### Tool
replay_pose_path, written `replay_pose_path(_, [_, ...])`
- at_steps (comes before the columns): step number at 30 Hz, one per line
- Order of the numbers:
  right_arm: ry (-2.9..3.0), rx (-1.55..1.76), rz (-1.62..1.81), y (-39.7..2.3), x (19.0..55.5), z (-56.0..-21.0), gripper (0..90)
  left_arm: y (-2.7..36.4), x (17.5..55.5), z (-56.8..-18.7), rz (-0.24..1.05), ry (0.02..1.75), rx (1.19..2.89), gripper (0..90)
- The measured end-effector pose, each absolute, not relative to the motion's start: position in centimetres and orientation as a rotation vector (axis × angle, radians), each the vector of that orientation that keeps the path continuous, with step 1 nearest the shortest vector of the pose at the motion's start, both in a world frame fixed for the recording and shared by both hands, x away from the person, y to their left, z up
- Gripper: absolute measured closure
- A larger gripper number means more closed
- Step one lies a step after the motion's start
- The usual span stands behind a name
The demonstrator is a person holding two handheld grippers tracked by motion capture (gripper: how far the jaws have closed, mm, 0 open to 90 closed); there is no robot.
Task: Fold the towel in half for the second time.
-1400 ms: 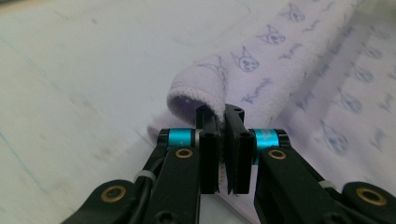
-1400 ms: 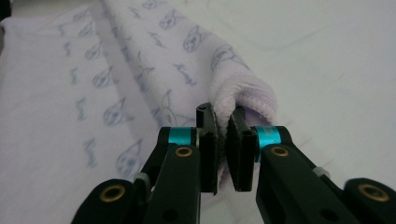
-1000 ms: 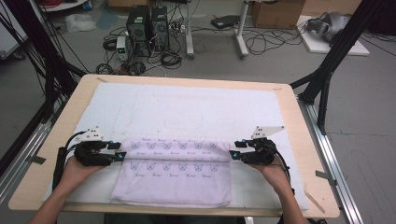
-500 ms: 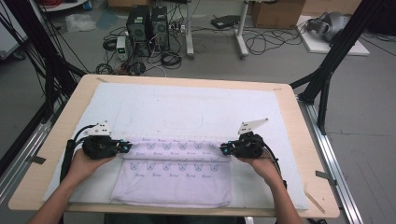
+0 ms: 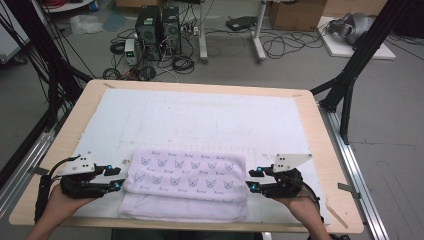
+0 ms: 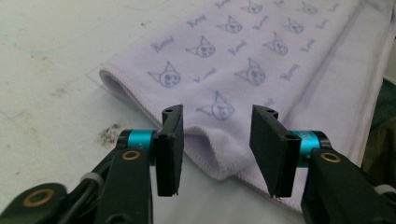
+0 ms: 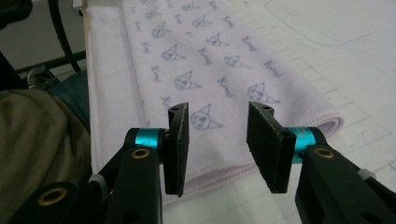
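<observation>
A lilac towel printed with cat faces lies folded on the white mat near the table's front edge. My left gripper lies level just off the towel's left end and points at it. In the left gripper view the towel's folded corner lies just beyond the left gripper, whose jaws have just been opening and touch nothing. My right gripper mirrors it at the towel's right end. In the right gripper view the towel lies past the right gripper, whose jaws have also just been opening and hold nothing.
The white mat covers most of the wooden table and is bare beyond the towel. Black frame struts stand at both sides. Computers and cables lie on the floor behind the table.
Half a second ago both grippers were pressed in at the towel's ends. They have since drawn back outward and toward the front edge with jaws apart. The towel lies flat and released.
</observation>
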State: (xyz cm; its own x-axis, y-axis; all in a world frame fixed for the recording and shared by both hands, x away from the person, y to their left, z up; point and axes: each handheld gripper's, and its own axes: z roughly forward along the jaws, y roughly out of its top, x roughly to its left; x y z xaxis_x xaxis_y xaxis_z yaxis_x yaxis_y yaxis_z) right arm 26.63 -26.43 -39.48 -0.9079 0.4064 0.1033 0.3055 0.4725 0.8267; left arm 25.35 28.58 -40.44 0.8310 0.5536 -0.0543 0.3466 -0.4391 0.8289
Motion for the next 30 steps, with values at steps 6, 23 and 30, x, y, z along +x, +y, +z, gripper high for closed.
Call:
replay_pose_path(6, [2.628,0.595,1.442,-24.2,28.0,-40.8,60.0,26.6,26.5,-41.5,0.219,0.614,2.102,58.6])
replay_pose_path(23, [2.733,0.571,1.329,-23.8,26.6,-43.5,61.8,27.0,25.9,-42.8,0.199,0.624,2.122,55.9])
replay_pose_path(30, [2.774,0.490,1.359,-22.2,26.5,-43.8,60.4,26.6,25.5,-43.7,0.167,0.577,2.174,62.6])
